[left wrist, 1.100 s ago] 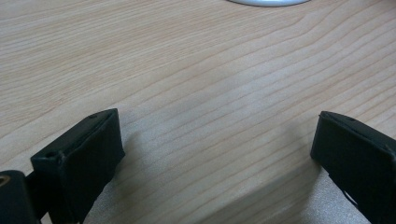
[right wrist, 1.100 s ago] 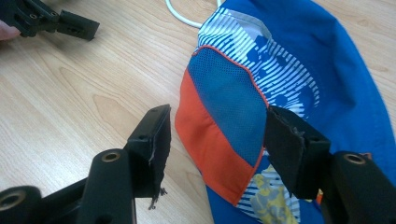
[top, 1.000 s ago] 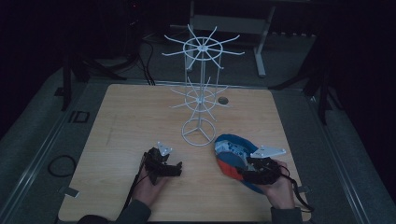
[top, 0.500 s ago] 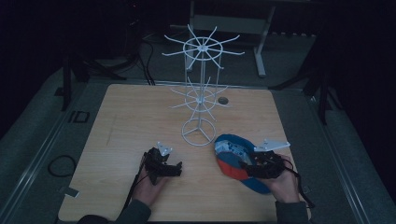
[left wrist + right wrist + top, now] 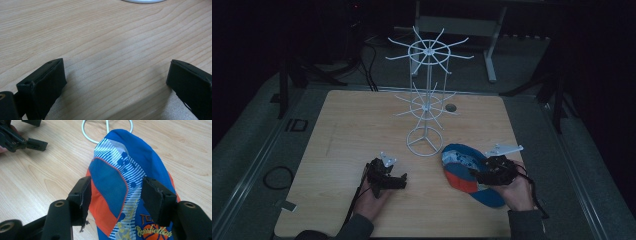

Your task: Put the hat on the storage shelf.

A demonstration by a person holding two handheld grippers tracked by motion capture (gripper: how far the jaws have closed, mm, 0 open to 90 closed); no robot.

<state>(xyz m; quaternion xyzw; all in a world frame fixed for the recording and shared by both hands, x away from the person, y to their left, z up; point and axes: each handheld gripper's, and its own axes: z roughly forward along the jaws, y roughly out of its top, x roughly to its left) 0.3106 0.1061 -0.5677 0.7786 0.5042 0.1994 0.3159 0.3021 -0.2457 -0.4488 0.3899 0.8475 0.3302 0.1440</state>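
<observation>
Between the earlier high views and now, the right hand has shifted slightly along the cap, while the left hand has kept its place; the right claw's jaws have opened a little further within the last half second, with the cap fabric between them.

Left side: the left claw [image 5: 398, 181] rests low on the wooden surface [image 5: 357, 130], near the front edge. In the left gripper view its jaws stand wide apart with bare wood between them and nothing held.

Centre: a white wire rack [image 5: 426, 95] stands upright on its ring base, with two tiers of spoke hooks, all bare as far as can be seen.

Right side: the cap [image 5: 125, 180], blue with orange panels and white stripes, lies flat on the surface just right of the rack base, its far end close to the ring. The right claw [image 5: 115, 197] straddles the cap's crown; the jaws stand moderately wide on either side of the fabric. The pads appear beside the cloth rather than pressing on it, so no firm grip is judged to exist.

Meaning for the work: the cap is not yet lifted. The likely next step is closing on the crown, then raising it toward a rack hook
</observation>
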